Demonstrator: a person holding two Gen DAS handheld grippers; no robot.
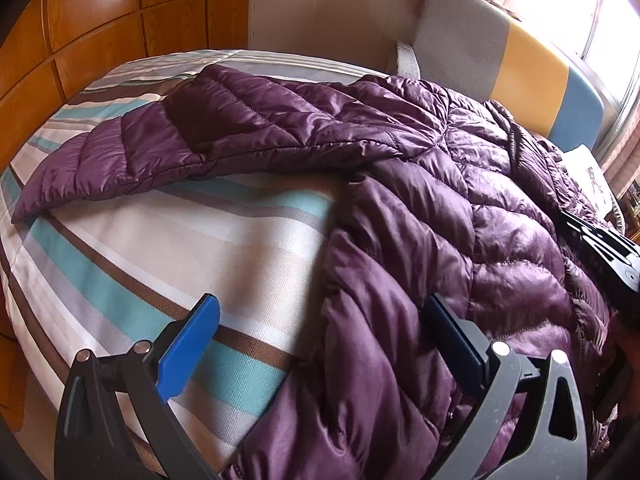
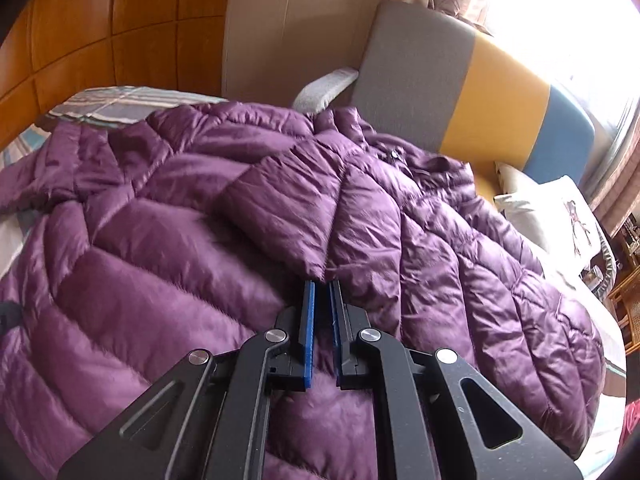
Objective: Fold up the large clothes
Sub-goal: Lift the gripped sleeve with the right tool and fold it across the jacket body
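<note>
Your right gripper (image 2: 322, 280) is pinched on the sleeve end of the purple coat (image 2: 160, 248) spread across the striped bed (image 1: 132, 240), and your left gripper (image 1: 320, 312) is wide apart at its edge.

We see a purple quilted puffer jacket (image 1: 420, 208) spread flat across a striped bed (image 1: 180, 240), its shiny fabric puffed in stitched panels. One sleeve (image 1: 120, 152) stretches out straight to the left over the bedding, well away from the body. The other sleeve (image 2: 280, 208) lies folded in across the jacket's body, its cuff end towards us.
</note>
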